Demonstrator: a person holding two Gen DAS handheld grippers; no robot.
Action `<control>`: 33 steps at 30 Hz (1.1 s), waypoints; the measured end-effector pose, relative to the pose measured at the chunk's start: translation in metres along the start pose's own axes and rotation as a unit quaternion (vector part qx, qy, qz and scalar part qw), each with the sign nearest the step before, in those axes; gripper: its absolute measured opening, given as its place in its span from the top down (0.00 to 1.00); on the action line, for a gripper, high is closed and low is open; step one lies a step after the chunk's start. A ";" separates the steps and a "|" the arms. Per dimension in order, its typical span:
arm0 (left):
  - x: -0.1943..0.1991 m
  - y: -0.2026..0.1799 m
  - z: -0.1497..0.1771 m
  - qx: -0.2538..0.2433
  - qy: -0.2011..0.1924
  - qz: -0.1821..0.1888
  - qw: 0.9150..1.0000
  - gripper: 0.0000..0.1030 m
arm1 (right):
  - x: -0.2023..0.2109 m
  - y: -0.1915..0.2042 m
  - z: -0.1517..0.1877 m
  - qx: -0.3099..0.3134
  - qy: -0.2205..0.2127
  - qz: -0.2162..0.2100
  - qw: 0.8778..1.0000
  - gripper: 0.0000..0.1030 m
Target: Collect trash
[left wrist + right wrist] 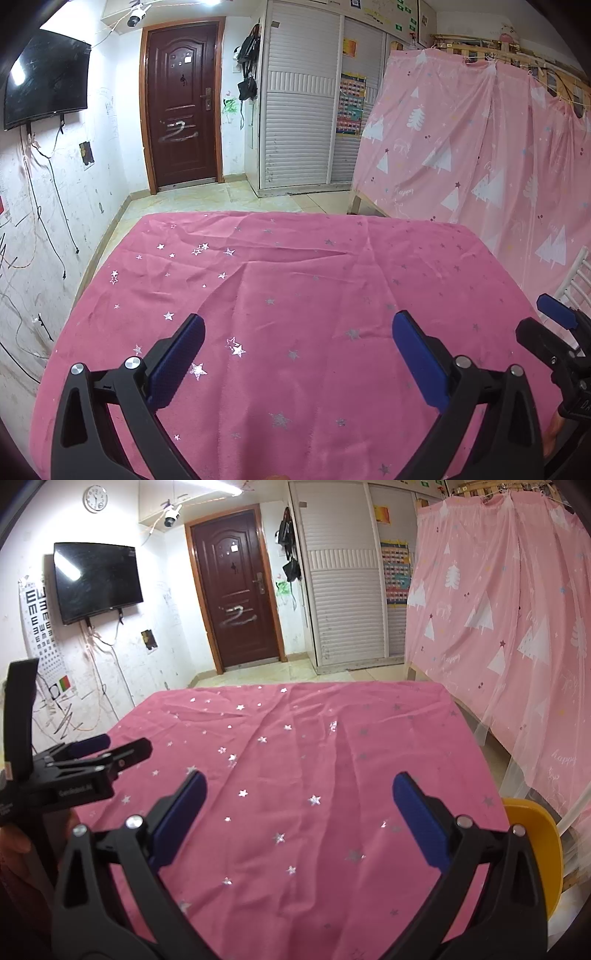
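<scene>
Both claws hovered above a counter (295,280) draped in a pink cloth (295,775) printed with silver stars. The left claw (298,328) stood with its blue pads (177,362) wide apart and nothing between them; the right claw (299,790) was likewise spread and held nothing. In the right wrist view the left claw appeared at 9 o'clock, its body bearing small white lettering too blurred to read with certainty. No trash could be made out on the cloth in either view. The word "happy" was legible on the pink tree-patterned curtain (517,609) at 3 o'clock, which hung just beside the counter's right edge. An eye chart (38,627) with rows of "E" symbols hung at 10 o'clock, below a wall clock (95,498) and beside a dark television (96,579). The counter's far edge lay at 12 o'clock, with tiled floor (207,195) beyond it leading to a brown door (181,103) marked with a pale scrawl. A yellow chair (535,834) sat at the counter's right edge at 4 o'clock. White louvred wardrobe doors (299,99) stood at 1 o'clock.
</scene>
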State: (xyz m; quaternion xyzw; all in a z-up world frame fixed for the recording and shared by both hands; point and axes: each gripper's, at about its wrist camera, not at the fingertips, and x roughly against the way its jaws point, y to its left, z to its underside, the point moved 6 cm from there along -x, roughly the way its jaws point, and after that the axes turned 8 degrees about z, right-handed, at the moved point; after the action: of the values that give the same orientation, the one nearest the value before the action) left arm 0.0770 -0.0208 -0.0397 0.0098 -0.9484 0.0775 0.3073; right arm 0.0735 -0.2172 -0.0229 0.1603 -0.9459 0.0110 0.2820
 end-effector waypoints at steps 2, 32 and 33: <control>0.000 0.000 0.000 0.001 0.000 0.000 1.000 0.08 | 0.000 0.000 0.000 0.000 0.000 0.000 1.000 0.06; 0.000 0.000 0.002 0.001 0.002 0.003 1.000 0.08 | -0.001 0.002 0.002 -0.005 0.002 -0.005 1.000 0.06; 0.000 0.000 0.002 0.001 0.002 0.003 1.000 0.08 | -0.002 0.002 0.002 -0.005 0.002 -0.005 1.000 0.06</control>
State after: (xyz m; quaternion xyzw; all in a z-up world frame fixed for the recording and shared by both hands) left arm 0.0755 -0.0210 -0.0413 0.0075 -0.9476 0.0795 0.3093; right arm 0.0727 -0.2148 -0.0255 0.1637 -0.9445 0.0056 0.2849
